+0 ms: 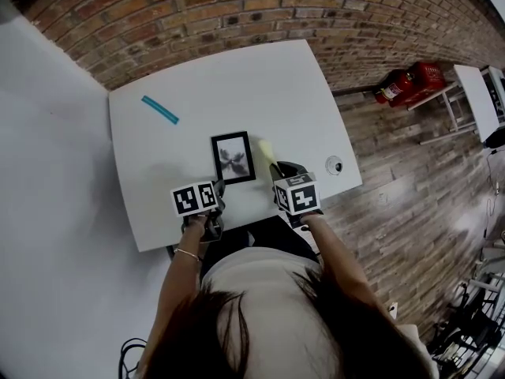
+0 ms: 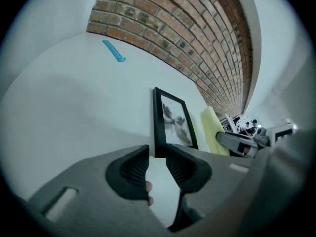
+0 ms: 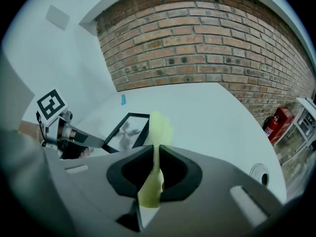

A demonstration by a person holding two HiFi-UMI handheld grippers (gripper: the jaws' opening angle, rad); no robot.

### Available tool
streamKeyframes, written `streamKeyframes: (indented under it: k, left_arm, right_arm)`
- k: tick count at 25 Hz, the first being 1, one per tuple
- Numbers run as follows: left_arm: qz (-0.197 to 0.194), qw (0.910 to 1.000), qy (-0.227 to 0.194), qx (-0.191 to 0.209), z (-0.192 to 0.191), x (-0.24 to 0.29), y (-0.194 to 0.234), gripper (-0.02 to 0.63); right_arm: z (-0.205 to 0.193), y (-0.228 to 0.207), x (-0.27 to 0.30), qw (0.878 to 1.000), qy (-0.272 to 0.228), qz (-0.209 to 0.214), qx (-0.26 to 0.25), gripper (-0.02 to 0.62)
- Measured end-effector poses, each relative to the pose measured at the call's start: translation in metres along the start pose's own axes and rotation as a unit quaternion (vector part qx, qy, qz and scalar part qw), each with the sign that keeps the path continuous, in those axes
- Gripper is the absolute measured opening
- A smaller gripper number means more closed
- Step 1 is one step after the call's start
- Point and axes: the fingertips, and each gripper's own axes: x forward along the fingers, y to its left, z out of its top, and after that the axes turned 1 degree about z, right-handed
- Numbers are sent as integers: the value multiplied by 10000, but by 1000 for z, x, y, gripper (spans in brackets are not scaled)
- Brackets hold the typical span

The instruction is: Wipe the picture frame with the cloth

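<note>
Here, a black rectangular picture frame (image 1: 233,158) is clamped by the left gripper (image 2: 158,155). At its three o'clock, a pale yellow cloth (image 3: 159,127) is pinched by the right gripper (image 3: 156,153).

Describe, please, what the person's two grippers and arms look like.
The left gripper and right gripper have grey bodies with black ribbed pads. Each carries a white cube with black square markers. A thin bracelet circles the left wrist.

Both forearms reached forward and down from the torso, side by side. The left gripper (image 2: 157,154) pointed steeply down, its jaws clamped on the near corner of the picture frame (image 2: 158,122). The right gripper (image 3: 157,152), angled much the same, held its jaws pinched on the cloth (image 3: 159,127).
</note>
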Motion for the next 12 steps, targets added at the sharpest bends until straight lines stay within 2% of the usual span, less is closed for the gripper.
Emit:
streamKeyframes:
  k: [6, 12]
  left_arm:
    - [21, 10000, -24, -59, 0, 0, -1, 109]
    - [28, 10000, -36, -61, 1, 0, 0, 109]
  right_arm:
    - [-9, -12, 6, 9993, 159, -222, -257, 37]
    - [-18, -14, 14, 9989, 298, -206, -307, 38]
